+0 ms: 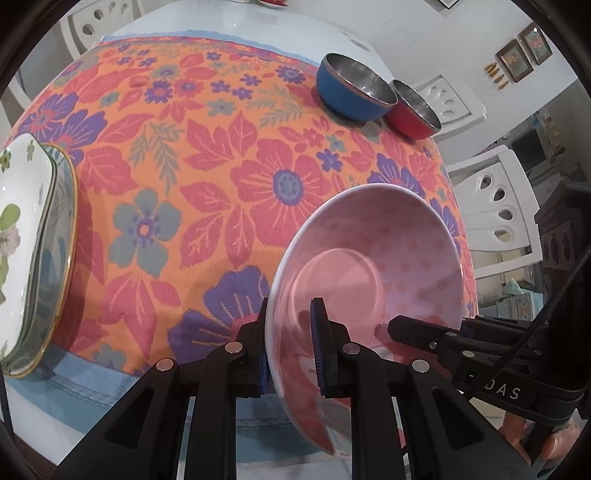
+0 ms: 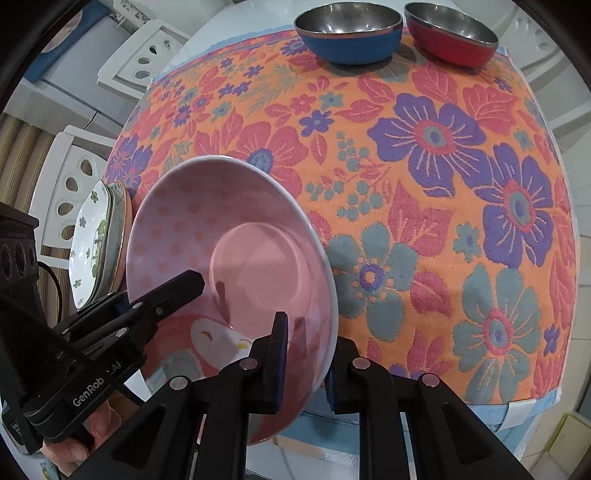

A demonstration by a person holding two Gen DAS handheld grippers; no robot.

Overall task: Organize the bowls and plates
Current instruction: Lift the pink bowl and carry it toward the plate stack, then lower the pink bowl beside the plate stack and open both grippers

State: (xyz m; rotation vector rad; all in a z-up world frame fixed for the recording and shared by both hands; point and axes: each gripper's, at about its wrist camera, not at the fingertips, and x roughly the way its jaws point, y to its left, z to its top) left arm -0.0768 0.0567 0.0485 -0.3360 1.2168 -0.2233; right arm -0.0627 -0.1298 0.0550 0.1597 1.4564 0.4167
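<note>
You have the pink bowl (image 1: 369, 266) pinched between both grippers, tilted steeply with its inside facing you, over the near edge of the bench (image 1: 221, 22). Your left gripper (image 1: 290, 350) is clamped on the bowl's left rim, one finger inside the bowl and one outside against the wall. Your right gripper (image 2: 304, 354) is clamped on the opposite rim in the same way (its blue pads sit on either side of the wall). In the left wrist view the right gripper reaches in from the right, with a fingertip (image 1: 397, 325) lying against the bowl's inside.

The flowered cloth (image 1: 229, 166) covers the bench under the bowl. At the far right of the cloth stand a blue bowl (image 1: 351, 92) and a red bowl (image 1: 413, 110), both steel inside, just beside each other and upright. At the left edge lies a stack of plates (image 1: 33, 258), the top one white with green flowers, over a gold-rimmed one.

White plastic chairs (image 1: 495, 206) stand around the bench. Part of your hand (image 2: 74, 443) shows under the left gripper in the right wrist view.
</note>
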